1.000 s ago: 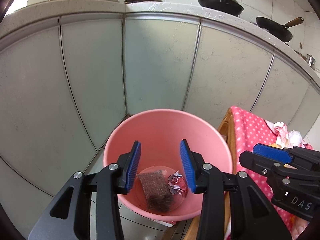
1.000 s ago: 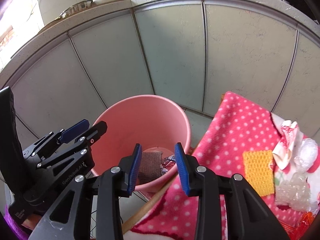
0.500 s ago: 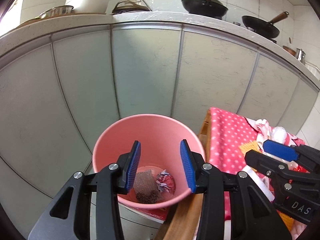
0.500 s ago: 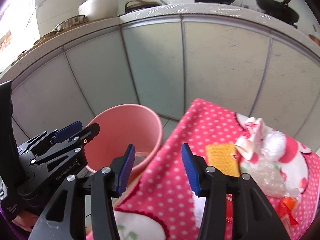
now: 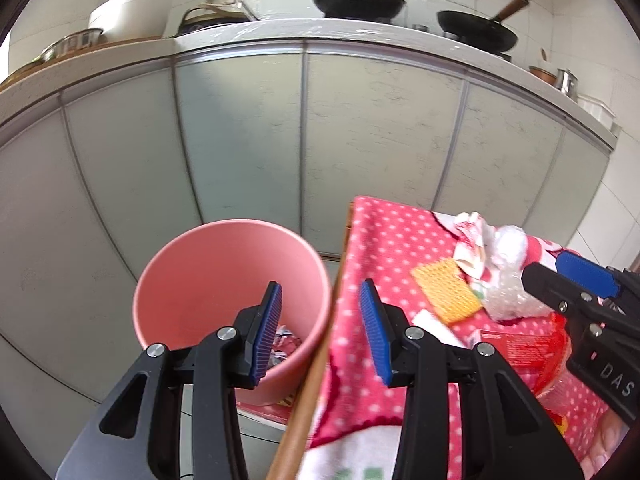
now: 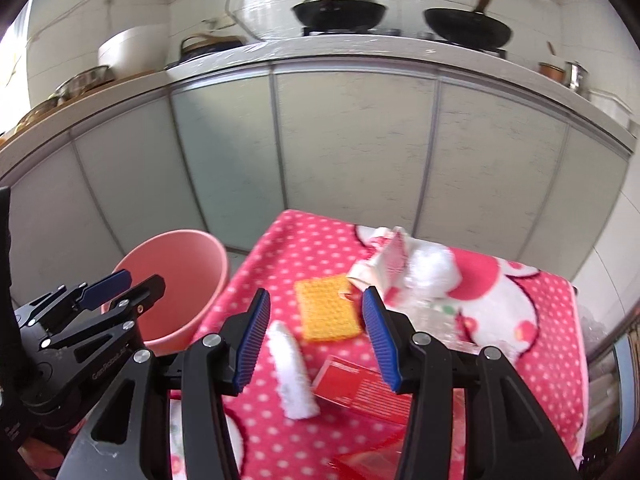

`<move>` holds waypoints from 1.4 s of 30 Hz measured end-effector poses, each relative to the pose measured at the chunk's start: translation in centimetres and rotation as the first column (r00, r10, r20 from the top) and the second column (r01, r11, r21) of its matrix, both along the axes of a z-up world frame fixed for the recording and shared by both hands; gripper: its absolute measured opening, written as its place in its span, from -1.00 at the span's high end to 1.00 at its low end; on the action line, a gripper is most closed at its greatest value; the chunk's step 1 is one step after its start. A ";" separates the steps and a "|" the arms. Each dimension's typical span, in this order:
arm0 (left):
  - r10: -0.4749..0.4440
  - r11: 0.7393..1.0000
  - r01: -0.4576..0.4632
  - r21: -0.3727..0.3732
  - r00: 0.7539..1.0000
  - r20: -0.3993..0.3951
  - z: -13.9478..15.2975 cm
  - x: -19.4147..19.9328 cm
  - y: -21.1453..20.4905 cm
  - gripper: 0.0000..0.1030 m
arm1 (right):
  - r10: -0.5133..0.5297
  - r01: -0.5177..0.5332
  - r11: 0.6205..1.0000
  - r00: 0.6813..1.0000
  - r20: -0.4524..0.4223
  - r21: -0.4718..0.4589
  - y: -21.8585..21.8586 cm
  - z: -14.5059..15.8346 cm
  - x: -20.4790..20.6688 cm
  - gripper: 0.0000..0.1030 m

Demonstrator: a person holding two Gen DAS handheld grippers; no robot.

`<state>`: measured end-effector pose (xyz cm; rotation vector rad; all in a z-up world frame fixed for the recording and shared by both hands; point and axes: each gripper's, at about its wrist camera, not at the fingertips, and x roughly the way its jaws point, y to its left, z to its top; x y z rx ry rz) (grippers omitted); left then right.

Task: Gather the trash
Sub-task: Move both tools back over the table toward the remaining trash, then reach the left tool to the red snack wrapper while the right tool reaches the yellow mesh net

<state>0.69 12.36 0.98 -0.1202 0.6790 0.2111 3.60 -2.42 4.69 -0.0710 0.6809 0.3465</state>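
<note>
Both grippers, left gripper (image 5: 320, 334) and right gripper (image 6: 316, 336), gaped empty; a waffled orange sponge (image 6: 326, 314) lay beyond the right gripper, right of the pink bin (image 6: 176, 280).

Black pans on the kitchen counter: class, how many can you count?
2. One pan sits on the counter near the middle; the second pan sits to its right. Others may be hidden.

Looked like a home kitchen: woks (image 6: 339, 11) on the stove, rice cooker (image 6: 127, 53), tiled walls, grey counter cabinets (image 6: 352, 148).
</note>
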 end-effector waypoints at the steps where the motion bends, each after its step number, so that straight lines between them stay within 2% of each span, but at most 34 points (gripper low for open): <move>1: -0.007 1.000 0.007 0.003 1.000 -0.001 0.1 0.0 -0.3 0.20 | -0.012 0.012 1.000 1.000 0.001 0.003 -0.5 0.0 0.0 0.07; 20: -0.119 0.991 0.119 0.056 0.993 -0.005 0.9 0.4 -6.9 0.20 | -0.175 0.175 0.983 0.984 0.010 0.057 -7.9 -0.2 -0.8 0.07; 42: -0.202 0.977 0.202 0.067 0.979 -0.001 1.1 -0.1 -10.1 0.20 | -0.241 0.239 0.969 0.970 0.020 0.064 -10.7 -0.2 -2.0 0.07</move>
